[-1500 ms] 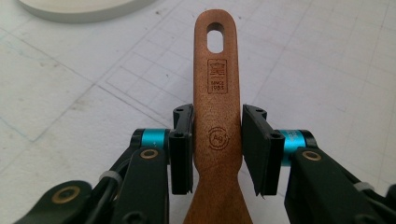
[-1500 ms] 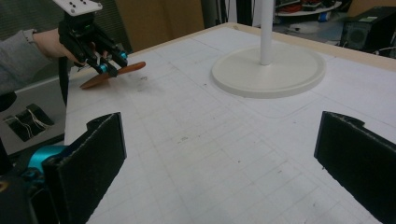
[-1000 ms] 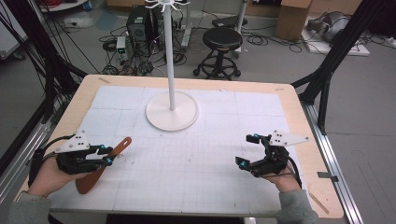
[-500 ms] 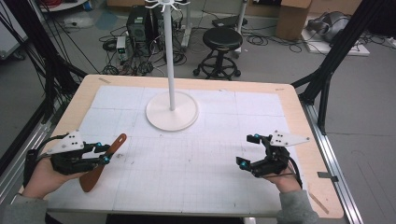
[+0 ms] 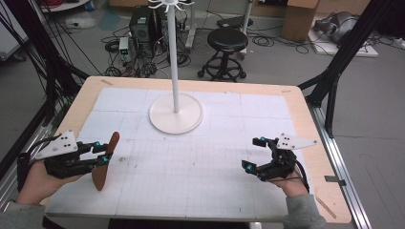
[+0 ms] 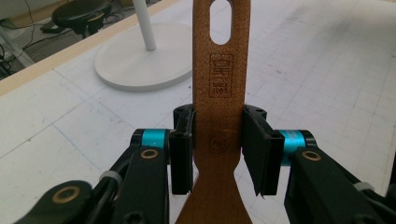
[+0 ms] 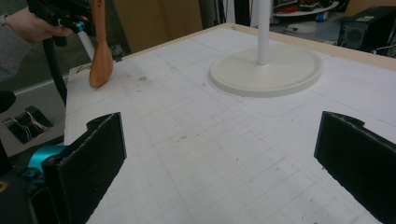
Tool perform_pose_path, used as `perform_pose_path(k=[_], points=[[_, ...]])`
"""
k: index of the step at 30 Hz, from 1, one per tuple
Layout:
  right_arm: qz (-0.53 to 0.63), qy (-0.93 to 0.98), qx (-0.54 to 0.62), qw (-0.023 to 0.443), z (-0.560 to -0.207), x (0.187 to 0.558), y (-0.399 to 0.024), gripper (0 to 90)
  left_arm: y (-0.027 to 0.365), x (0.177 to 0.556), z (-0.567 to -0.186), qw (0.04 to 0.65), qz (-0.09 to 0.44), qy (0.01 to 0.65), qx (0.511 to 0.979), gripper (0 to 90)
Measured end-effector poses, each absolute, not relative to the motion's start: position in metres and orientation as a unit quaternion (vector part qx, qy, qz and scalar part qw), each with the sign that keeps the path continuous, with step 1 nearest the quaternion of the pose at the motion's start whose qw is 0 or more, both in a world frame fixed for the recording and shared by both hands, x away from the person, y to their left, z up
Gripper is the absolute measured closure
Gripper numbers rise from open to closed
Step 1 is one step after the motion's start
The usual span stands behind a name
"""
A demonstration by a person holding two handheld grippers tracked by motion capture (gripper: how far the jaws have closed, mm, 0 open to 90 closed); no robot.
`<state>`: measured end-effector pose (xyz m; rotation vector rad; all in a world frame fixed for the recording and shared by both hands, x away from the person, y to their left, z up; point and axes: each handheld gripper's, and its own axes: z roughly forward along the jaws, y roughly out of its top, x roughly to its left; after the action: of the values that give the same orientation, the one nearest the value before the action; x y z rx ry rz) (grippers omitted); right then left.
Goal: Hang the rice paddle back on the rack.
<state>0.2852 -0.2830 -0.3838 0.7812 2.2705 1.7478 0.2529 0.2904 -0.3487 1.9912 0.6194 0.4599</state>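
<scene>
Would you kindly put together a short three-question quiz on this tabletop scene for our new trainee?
1. True or false: the left gripper is shut on the wooden spatula.
2. Which best describes the right gripper? A) shut on a cloth B) jaws open with nothing between them C) gripping the stand's pole
3. Fill in: the white stand rests on the table on a base whose shape is ____.

Key: 1 true; 2 B; 3 round.
</scene>
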Motion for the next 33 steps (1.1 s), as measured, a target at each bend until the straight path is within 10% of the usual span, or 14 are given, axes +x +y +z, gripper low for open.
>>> perform_pose_path(k=[33], points=[[0.59, 0.758, 0.264, 0.088, -0.382, 0.283, -0.285, 1.0, 0.282, 0.265, -0.322, 0.515, 0.186, 0.256, 0.797, 65.2]])
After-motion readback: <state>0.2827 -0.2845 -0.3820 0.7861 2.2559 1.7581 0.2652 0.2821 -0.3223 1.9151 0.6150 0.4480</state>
